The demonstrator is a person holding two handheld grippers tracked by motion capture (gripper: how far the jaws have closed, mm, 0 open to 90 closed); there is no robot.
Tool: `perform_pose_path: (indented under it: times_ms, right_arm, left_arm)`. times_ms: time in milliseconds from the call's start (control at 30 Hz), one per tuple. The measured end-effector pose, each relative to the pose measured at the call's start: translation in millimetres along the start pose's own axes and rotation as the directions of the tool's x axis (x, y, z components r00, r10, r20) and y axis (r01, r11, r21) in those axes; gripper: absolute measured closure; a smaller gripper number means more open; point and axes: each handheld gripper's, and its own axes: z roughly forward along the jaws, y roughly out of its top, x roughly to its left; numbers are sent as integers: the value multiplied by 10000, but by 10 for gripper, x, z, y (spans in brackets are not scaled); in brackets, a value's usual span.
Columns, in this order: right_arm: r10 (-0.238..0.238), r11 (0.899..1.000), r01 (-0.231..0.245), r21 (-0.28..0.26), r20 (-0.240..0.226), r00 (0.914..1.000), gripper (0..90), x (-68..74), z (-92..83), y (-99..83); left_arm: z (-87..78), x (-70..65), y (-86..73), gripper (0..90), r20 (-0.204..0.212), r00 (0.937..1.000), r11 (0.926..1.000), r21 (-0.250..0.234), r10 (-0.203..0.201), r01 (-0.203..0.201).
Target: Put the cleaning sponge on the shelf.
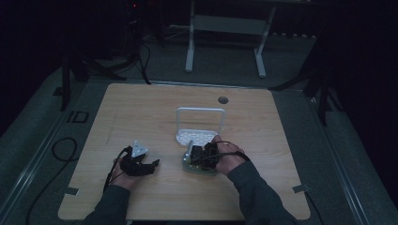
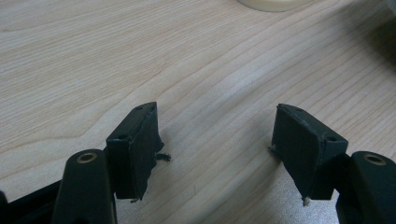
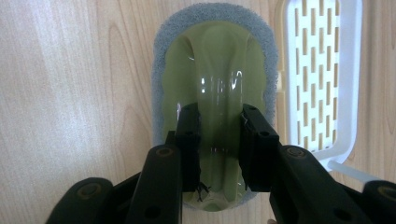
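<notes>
Black right tongs [image 3: 219, 140] pinch the green handle of a scrubbing sponge [image 3: 212, 84], whose long axis points away beside the white rack [image 3: 322, 74]. Left tongs [image 2: 215, 149] gape wide, empty.

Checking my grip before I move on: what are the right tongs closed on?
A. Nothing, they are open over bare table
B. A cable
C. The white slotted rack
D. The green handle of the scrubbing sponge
D: the right tongs clamp the glossy green handle of the scrubbing sponge, with the white slotted rack lying beside it.
</notes>
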Motion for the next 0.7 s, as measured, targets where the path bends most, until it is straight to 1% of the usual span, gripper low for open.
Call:
perform_pose_path:
  times_ms: [300,500,700]
  right_arm:
    - [44,10000,-43,-46,137,9999,716,-65,-17,-19]
    - [203,9997,-199,-168,192,9996,716,-102,-28,-34]
    - [191,9997,-187,-182,254,9995,716,-121,-32,-37]
  left_arm:
    - [1,-1,0,323,-4,10000,10000,-10,-9,9]
    - [1,0,0,323,0,10000,10000,-8,-7,7]
    - [1,0,0,323,1,10000,10000,-7,-8,8]
